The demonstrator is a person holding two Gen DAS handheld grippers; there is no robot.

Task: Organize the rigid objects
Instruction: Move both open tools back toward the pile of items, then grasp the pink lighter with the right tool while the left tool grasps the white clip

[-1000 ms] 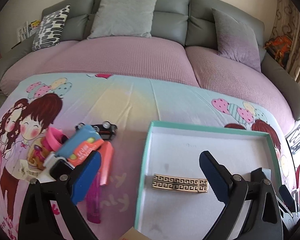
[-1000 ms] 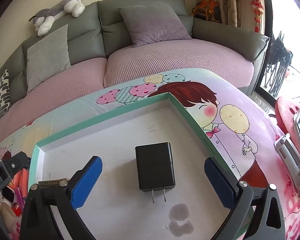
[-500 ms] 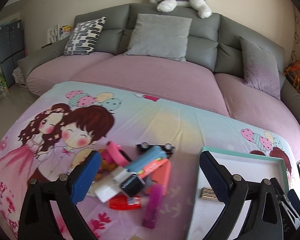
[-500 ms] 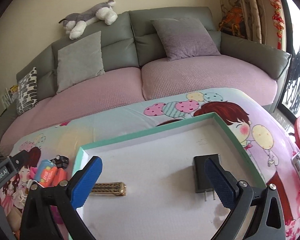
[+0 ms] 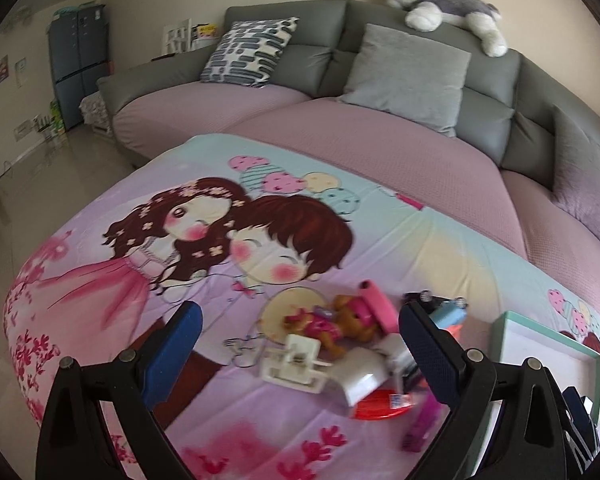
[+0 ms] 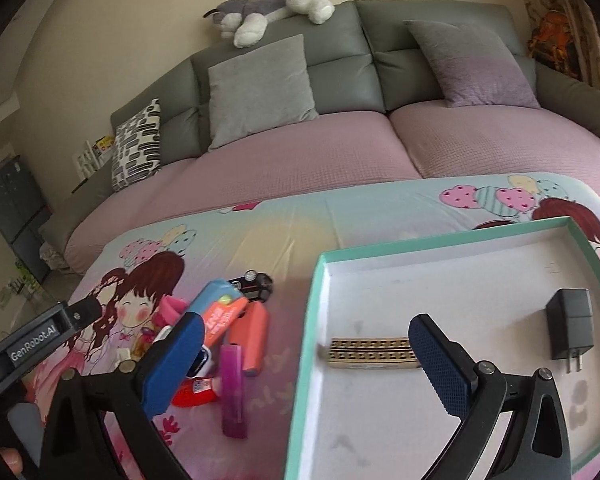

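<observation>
A teal-rimmed white tray [image 6: 316, 300] lies on the cartoon-print cloth, holding a gold patterned bar [image 6: 370, 354] and a black charger [image 6: 571, 325]. Left of it sits a heap of small items: a blue and orange box [image 6: 220, 312], a purple stick [image 6: 233, 390], a red tube [image 6: 196, 392], a black toy car [image 6: 252, 286]. The left wrist view shows the same heap with a white clip [image 5: 296, 362] and a small doll [image 5: 324, 322]. My left gripper [image 5: 300, 348] hovers open over the heap. My right gripper [image 6: 304, 364] is open above the tray's left edge. Both hold nothing.
A grey sofa with a pink cover [image 6: 300, 160] curves behind the table, with cushions and a plush dog [image 6: 268, 4] on top. The tray corner [image 5: 540, 340] shows at right in the left wrist view. Bare floor [image 5: 40, 168] lies to the left.
My left gripper has swung left from over the tray to over the heap. My right gripper has also moved left, from the charger to the tray's left edge.
</observation>
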